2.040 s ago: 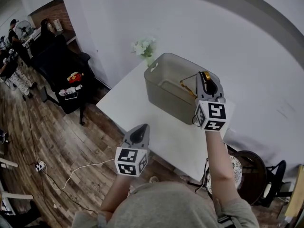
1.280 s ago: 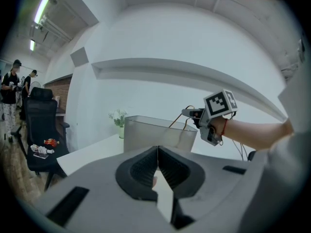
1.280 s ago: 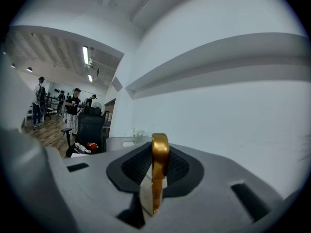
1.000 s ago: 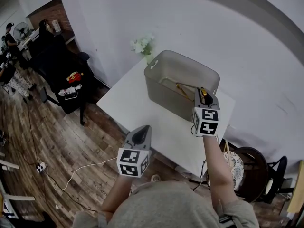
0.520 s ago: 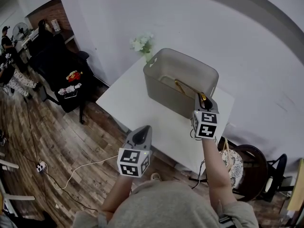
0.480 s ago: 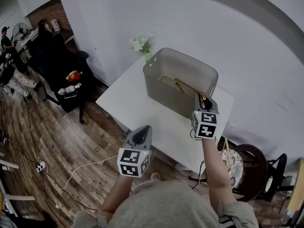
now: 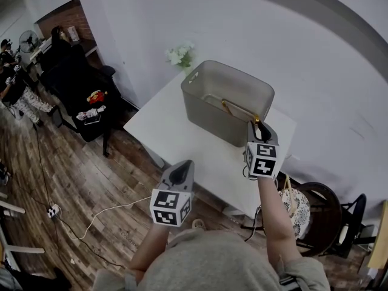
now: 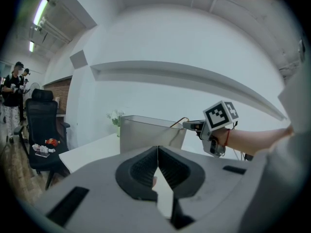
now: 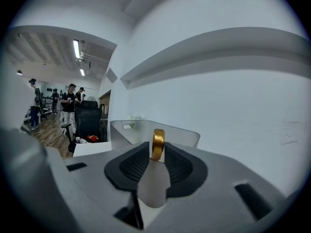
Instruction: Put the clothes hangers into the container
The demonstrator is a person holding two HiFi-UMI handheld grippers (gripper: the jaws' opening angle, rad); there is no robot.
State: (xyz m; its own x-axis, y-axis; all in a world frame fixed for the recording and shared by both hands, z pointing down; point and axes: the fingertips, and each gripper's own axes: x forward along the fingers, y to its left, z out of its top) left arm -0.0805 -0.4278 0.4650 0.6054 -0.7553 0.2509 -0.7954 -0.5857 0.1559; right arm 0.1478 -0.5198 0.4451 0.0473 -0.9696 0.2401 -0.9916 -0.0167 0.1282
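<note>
A grey plastic container point(image 7: 209, 110) stands on the white table point(image 7: 176, 135), also seen in the left gripper view as a container point(image 8: 146, 136). A gold clothes hanger point(image 7: 237, 111) lies slanted inside it, its hook end rising over the near right rim. My right gripper point(image 7: 257, 125) is shut on that hook, which shows as a gold hook point(image 9: 158, 143) between the pads, with the container point(image 9: 141, 131) just beyond. My left gripper point(image 7: 180, 166) hangs off the table's near edge, shut and holding nothing point(image 8: 157, 165). It looks across at the right gripper point(image 8: 192, 125).
White flowers point(image 7: 181, 56) in a vase stand at the table's back left corner, against the white wall. A black office chair point(image 7: 82, 96) is on the wood floor to the left, a dark round stool point(image 7: 318, 208) at right. People stand far left.
My right gripper has drawn back from above the container to its near right rim, and the hanger's body has gone down inside. The left gripper has stayed put.
</note>
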